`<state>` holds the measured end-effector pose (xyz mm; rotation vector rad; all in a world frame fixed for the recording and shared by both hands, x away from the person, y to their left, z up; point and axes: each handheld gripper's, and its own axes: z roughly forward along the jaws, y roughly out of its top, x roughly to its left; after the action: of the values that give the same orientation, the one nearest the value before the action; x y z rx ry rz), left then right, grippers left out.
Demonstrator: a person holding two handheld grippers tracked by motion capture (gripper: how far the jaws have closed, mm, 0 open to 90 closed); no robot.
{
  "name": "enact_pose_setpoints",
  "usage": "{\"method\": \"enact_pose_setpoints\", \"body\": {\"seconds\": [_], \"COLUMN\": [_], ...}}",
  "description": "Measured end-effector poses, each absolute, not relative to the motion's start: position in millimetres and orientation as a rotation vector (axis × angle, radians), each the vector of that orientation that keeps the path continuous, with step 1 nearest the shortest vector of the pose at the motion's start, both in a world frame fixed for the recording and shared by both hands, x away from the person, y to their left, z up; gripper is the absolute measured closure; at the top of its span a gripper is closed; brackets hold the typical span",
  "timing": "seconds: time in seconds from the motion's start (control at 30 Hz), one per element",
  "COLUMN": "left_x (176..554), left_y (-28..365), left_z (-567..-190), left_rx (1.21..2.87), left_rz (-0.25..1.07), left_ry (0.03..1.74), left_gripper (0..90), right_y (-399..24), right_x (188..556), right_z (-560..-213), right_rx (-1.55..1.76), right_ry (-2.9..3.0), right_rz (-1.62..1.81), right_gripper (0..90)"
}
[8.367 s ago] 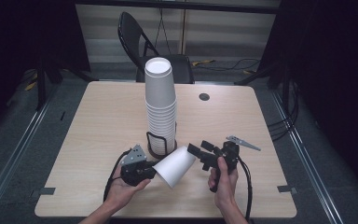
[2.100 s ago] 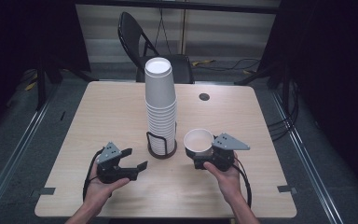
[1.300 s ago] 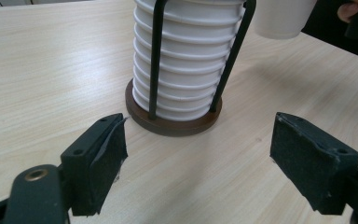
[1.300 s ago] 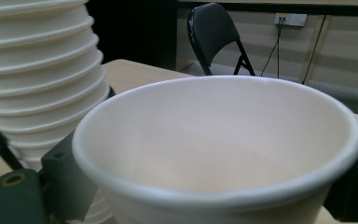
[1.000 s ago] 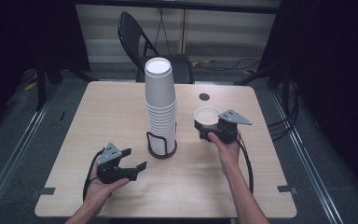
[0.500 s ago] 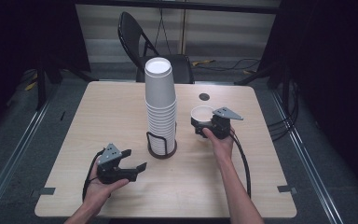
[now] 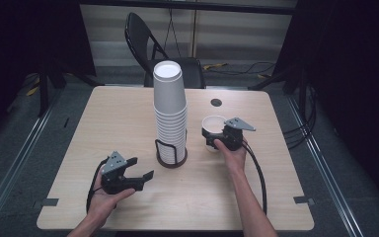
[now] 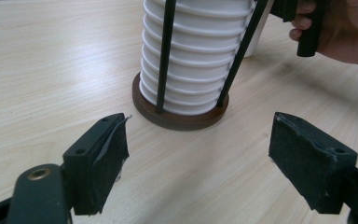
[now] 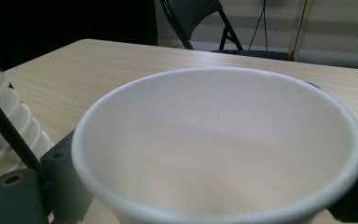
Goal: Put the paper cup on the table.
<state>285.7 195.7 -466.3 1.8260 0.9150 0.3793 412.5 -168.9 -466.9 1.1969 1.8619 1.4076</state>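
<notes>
Since 0.5 s ago the right tongs [image 7: 216, 137] with the paper cup [image 7: 213, 129] have come down and toward the person, from about 1 o'clock of the stack to 3 o'clock of it; left tongs [image 7: 139, 169] unchanged. Right tongs clenched on the cup, upright, mouth up, just right of the cup stack [image 7: 170, 111]; whether its base touches the surface [image 7: 118, 118] cannot be told. Left tongs released, jaws wide apart, resting low at 7 o'clock of the stack and aimed at the brown holder base [image 8: 179, 116]. Stack stands in a black wire holder [image 7: 170, 150]. Chair [image 7: 145, 37] at 12 o'clock beyond the surface.
</notes>
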Motion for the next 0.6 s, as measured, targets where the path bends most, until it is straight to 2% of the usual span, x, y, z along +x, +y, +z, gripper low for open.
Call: {"method": "enact_pose_setpoints", "body": {"seconds": [0.6], "left_x": [286.6], "left_y": [195.3], "left_z": [-466.9], "left_rx": [1.83], "left_rz": [0.375], "left_ry": [0.919], "left_gripper": [19.1], "right_y": [-171.6], "right_x": [406.2], "right_z": [-481.0], "right_rx": [1.247], "right_ry": [2.019], "right_rz": [1.301], "right_gripper": [12.6]}}
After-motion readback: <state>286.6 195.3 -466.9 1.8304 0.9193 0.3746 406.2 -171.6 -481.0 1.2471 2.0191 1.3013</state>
